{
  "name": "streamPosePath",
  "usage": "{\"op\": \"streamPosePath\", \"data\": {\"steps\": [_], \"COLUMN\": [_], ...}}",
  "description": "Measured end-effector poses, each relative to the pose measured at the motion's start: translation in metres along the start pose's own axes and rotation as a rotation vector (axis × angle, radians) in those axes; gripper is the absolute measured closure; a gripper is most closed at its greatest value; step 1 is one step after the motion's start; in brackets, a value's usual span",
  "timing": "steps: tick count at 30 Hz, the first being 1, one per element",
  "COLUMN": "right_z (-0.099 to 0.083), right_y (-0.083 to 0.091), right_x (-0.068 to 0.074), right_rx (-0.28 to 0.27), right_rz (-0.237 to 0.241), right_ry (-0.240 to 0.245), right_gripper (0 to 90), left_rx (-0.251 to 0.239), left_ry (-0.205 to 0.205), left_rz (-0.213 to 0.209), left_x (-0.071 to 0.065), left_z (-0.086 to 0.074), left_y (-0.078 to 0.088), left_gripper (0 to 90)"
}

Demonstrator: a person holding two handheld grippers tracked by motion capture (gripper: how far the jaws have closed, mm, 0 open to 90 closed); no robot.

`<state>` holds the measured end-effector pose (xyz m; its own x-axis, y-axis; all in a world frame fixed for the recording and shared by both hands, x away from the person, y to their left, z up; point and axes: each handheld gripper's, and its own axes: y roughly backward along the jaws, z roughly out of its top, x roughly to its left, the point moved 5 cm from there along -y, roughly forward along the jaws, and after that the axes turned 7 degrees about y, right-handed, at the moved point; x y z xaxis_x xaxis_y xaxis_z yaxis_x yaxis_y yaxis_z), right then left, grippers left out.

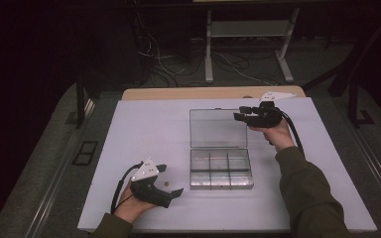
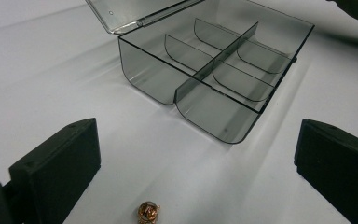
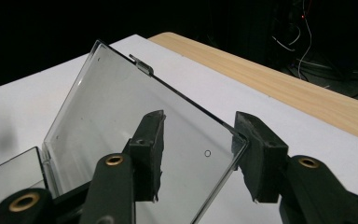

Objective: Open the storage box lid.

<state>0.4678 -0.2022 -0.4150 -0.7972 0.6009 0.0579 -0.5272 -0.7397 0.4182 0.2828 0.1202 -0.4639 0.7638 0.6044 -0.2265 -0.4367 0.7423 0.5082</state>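
Observation:
A clear plastic compartment box [image 1: 221,171] stands on the white board, its lid [image 1: 217,128] raised behind it. The box [image 2: 214,74] has several empty sections. My right gripper [image 1: 240,113] is at the lid's upper right corner. In the right gripper view the jaws of that gripper [image 3: 200,119] straddle the corner of the lid [image 3: 121,116]; one pad touches the edge, the other stands apart, so it is open. My left gripper [image 1: 172,179] rests open at the front left. A small copper-coloured bead [image 2: 148,211] lies on the board between its jaws [image 2: 193,135], untouched.
The white board [image 1: 129,129] covers a wooden table whose bare strip [image 1: 178,93] runs along the far edge. Behind it lie dark floor, cables and a metal frame [image 1: 208,49]. The bead [image 1: 166,183] lies just left of the box.

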Motion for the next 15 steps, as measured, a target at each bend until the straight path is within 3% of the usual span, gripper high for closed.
{"op": "streamPosePath", "data": {"steps": [15], "right_z": [-0.011], "right_y": [-0.012], "right_x": [-0.009], "right_rx": [0.032], "right_rz": [-0.01], "right_ry": [-0.039], "right_gripper": [49.6], "left_rx": [-0.004], "left_ry": [0.01], "left_rz": [-0.005], "left_x": [0.0], "left_z": [0.0], "left_y": [0.0], "left_gripper": [0.0]}}
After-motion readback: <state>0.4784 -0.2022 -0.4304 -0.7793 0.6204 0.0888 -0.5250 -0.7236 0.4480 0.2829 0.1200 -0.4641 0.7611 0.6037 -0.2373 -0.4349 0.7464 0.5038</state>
